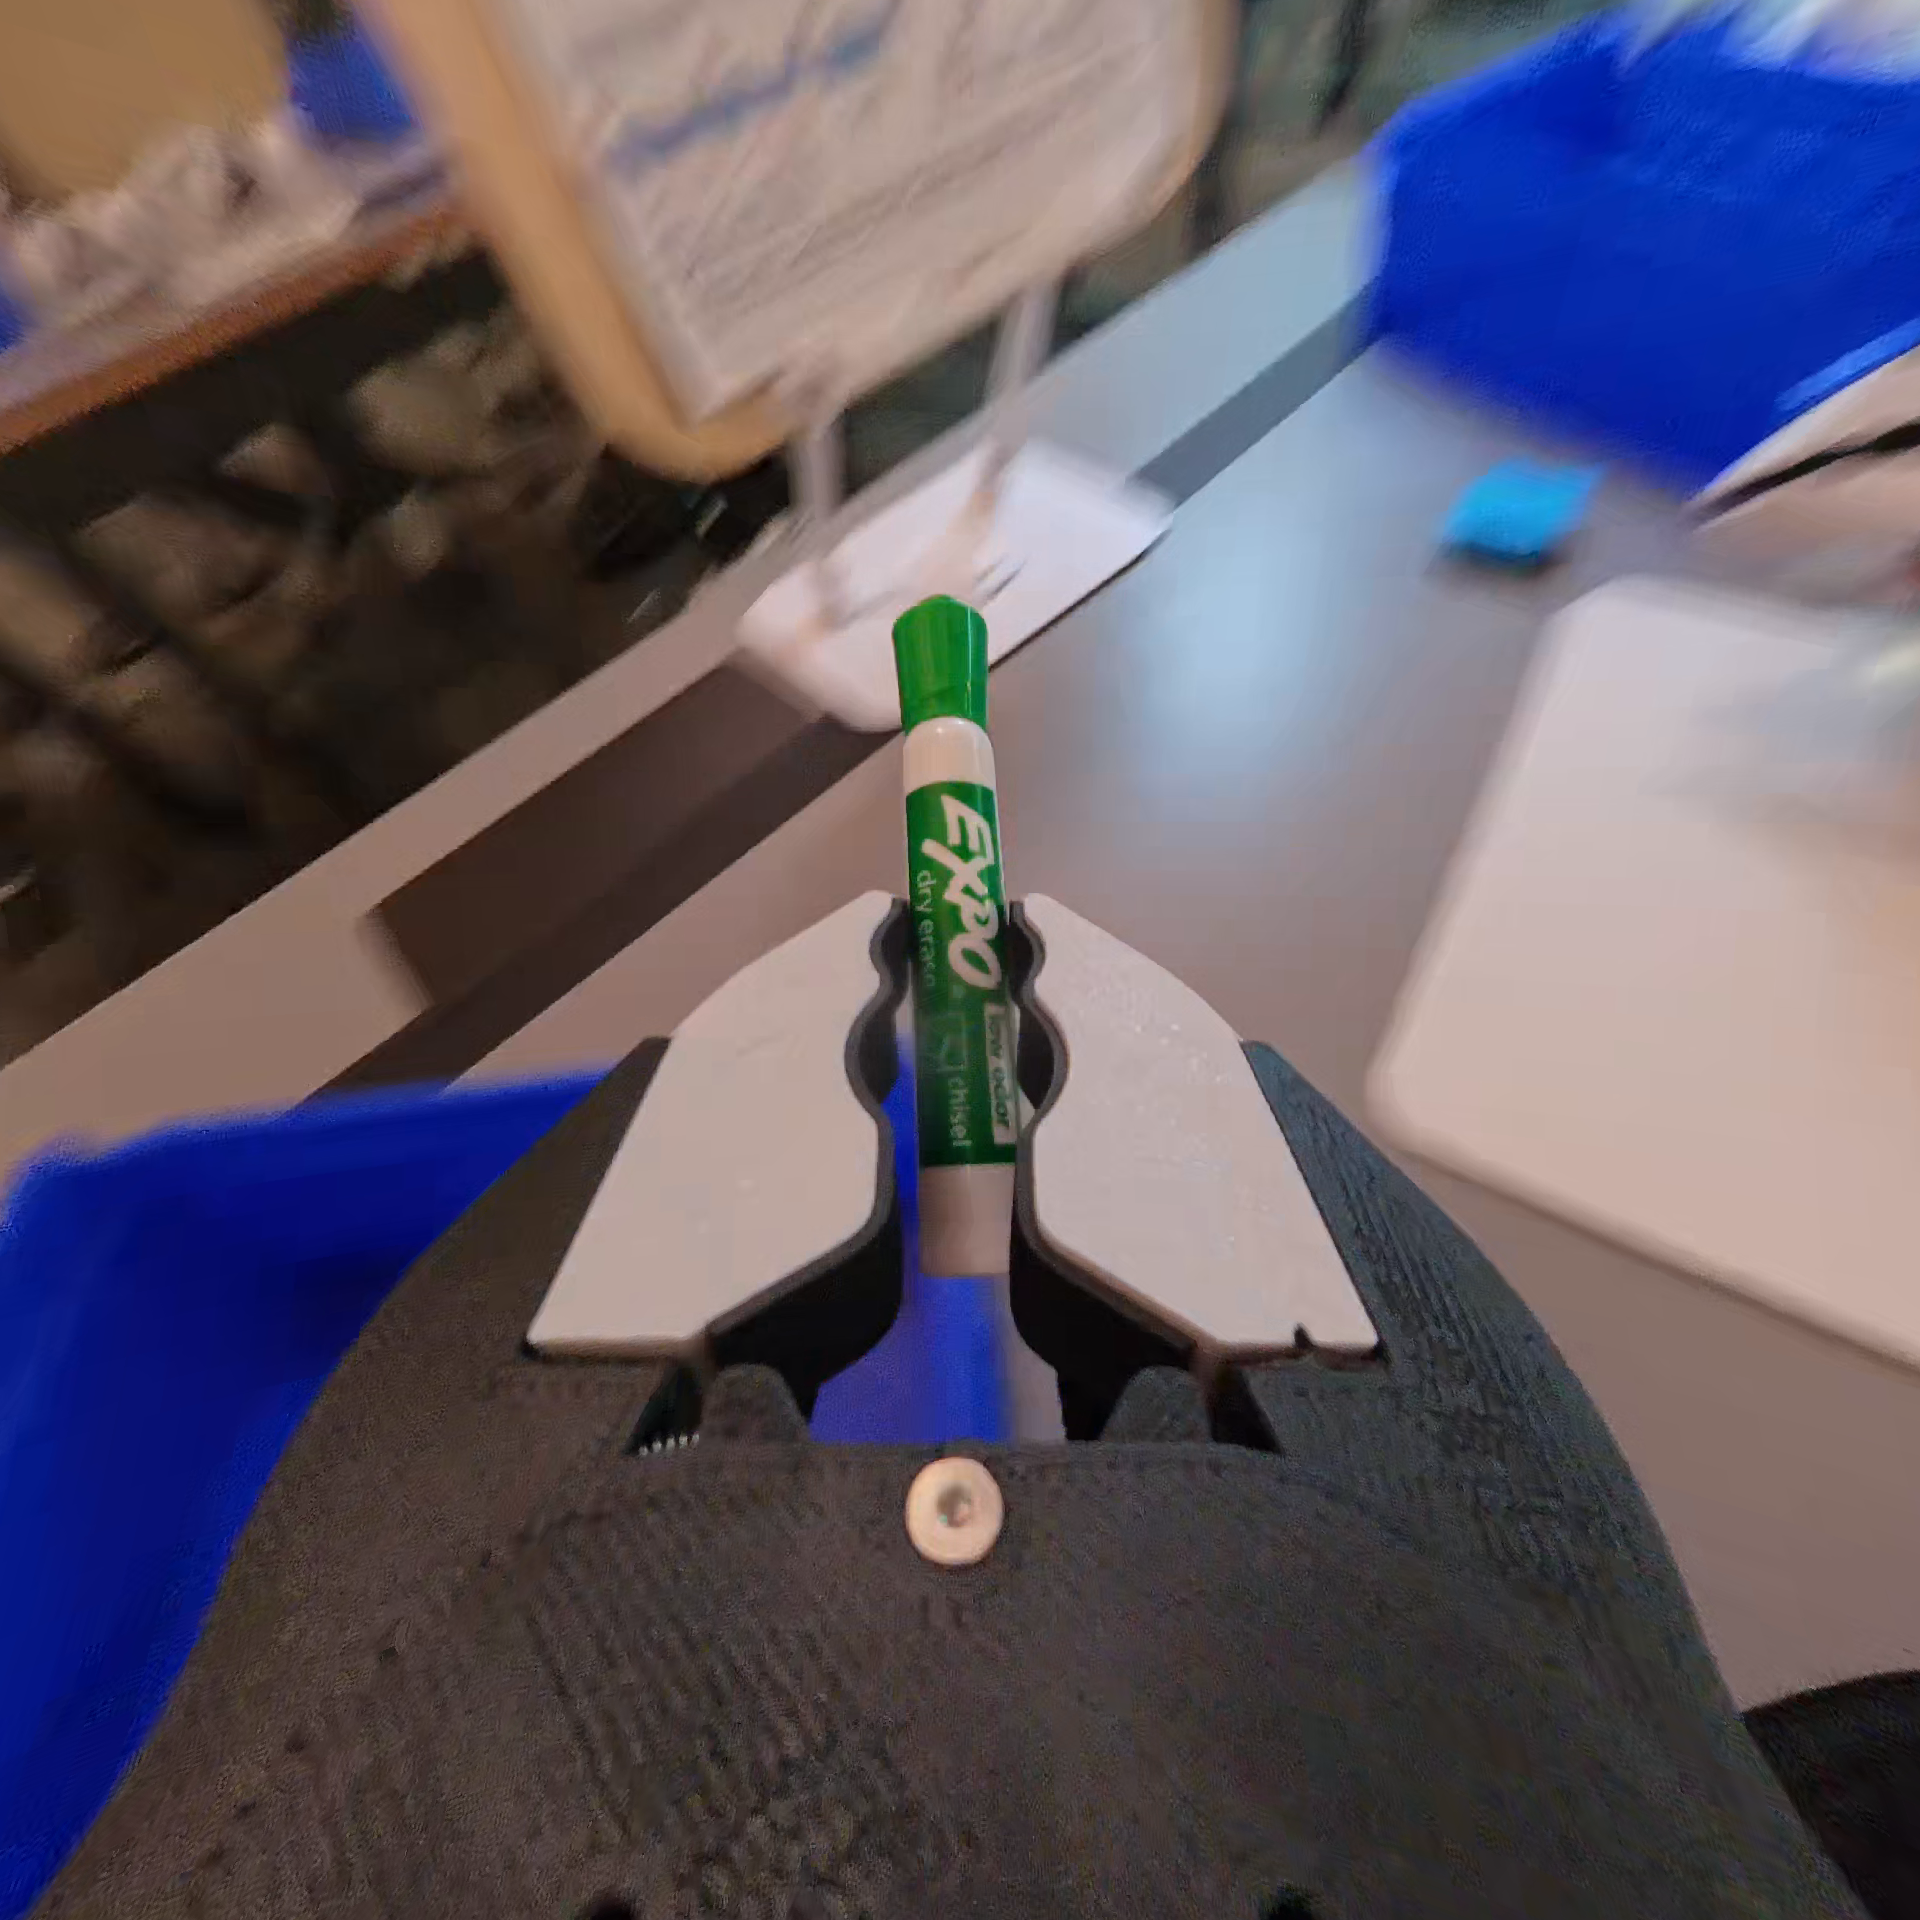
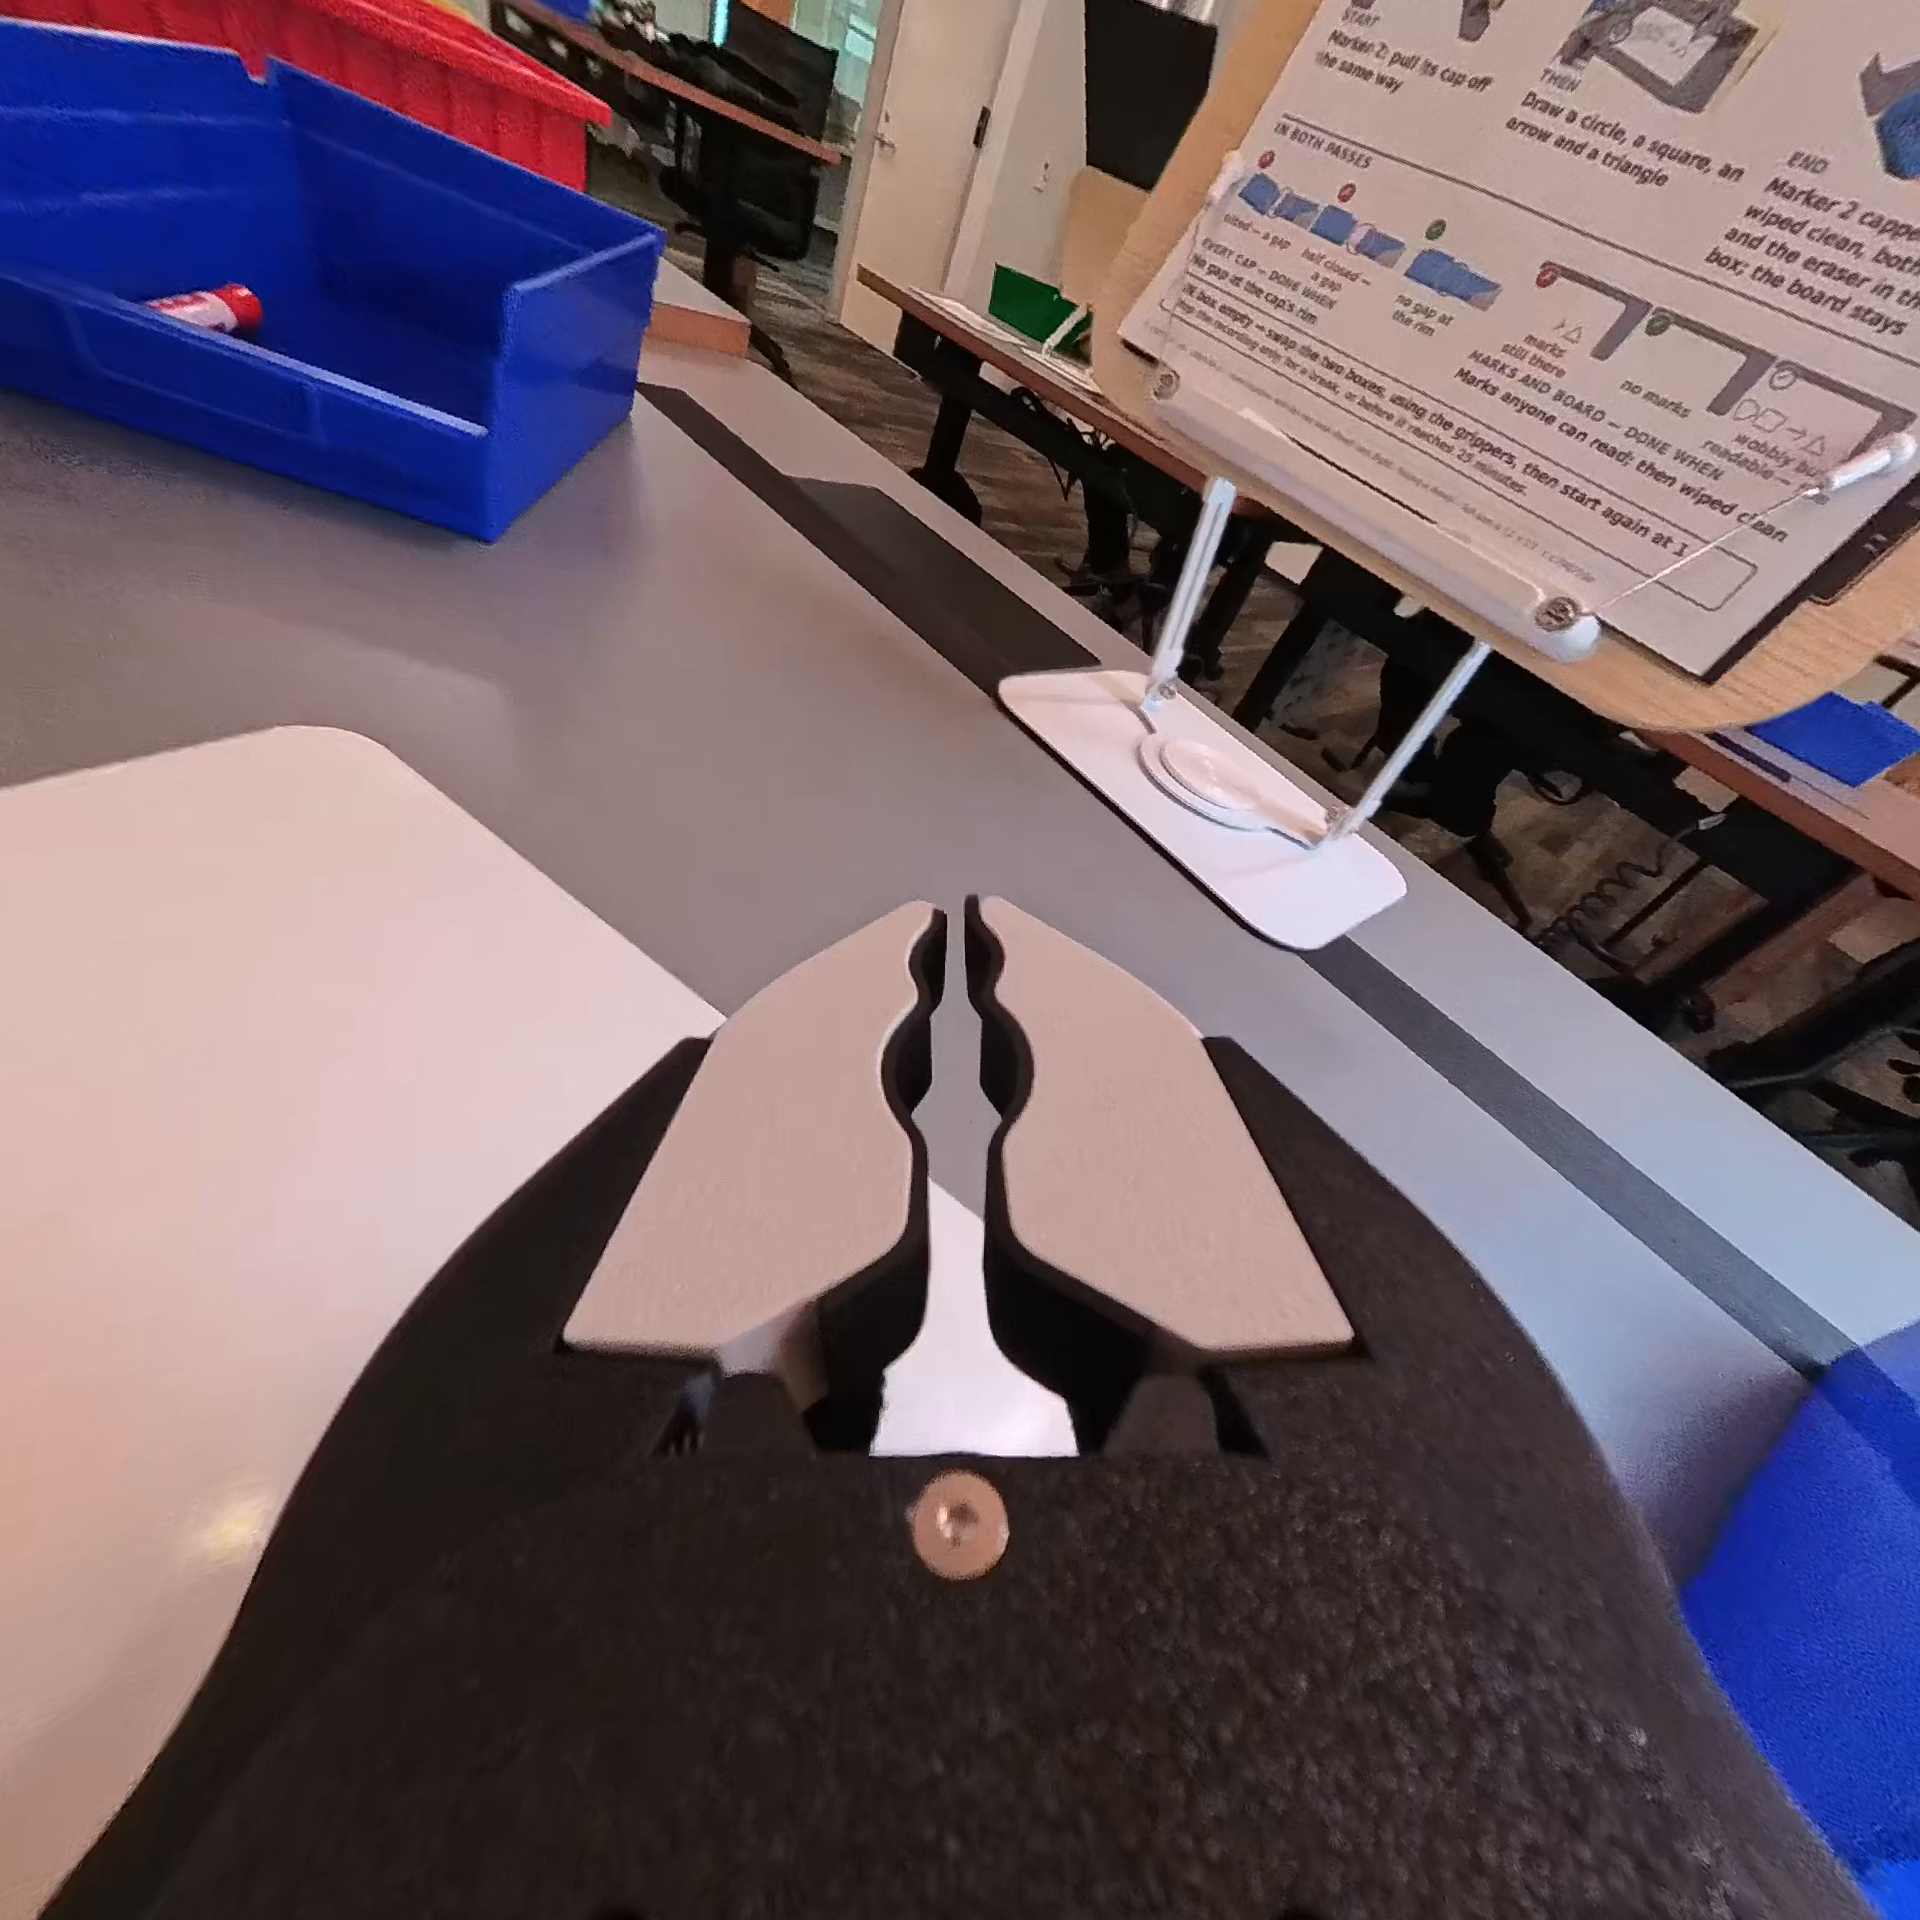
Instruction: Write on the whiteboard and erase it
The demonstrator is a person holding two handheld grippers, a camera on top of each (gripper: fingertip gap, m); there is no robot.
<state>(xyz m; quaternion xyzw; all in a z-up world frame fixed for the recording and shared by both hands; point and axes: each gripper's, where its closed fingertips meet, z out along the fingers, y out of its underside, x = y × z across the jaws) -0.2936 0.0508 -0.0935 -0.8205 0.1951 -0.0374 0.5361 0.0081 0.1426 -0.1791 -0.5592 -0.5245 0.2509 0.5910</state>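
Left hand-held gripper (image 1: 954, 914) is clamped on a green dry-erase marker (image 1: 948, 883), both pads pressing the labelled barrel about mid-length, the green cap end (image 1: 938, 660) poking forward past the fingertips and the plain white tail running back between the fingers. The cap is on. Judging by its look, the marker is light, rigid plastic with a smooth round barrel, so it could roll or pivot in the scalloped pads if pushed sideways; the grip seems best kept on the barrel well behind the cap seam, leaving the cap free to be taken by the other side. Right hand-held gripper (image 2: 956, 914) is nearly closed with only a thin slit between the fingertips, nothing in it, hovering over the grey worktop (image 2: 727, 644) beside the corner of the whiteboard (image 2: 260, 987). The whiteboard lies flat on the worktop, stiff and glossy, likely to slide if pressed at an angle. A small blue eraser (image 1: 1517, 514) sits farther off on the worktop, blurred in the left view; looks soft and light. A blue bin (image 2: 343, 281) at the back holds a red-capped marker (image 2: 208, 309). An instruction sheet on a white stand (image 2: 1205, 790) is at the worktop's edge.
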